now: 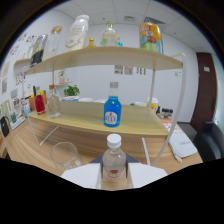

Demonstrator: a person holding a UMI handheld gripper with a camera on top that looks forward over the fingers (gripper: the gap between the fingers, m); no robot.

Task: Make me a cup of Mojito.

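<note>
Bottle, clear with a white cap, stands upright between the gripper fingers, on or just above the table; contact with the wood is hidden. Fingers are closed in against its sides, pinching it low on the body, below the label.

Risks:
- The grip is low and the bottle is tall, so a fast tilt likely lets it pivot or slip in the pads.
- Glass sits just beside the near finger; a sideways swing probably clips it and knocks it over.
- The cap looks on, so pouring now gives nothing.
- Shelf edge and blue bottle are just beyond; a forward lift risks hitting the shelf lip.
</note>
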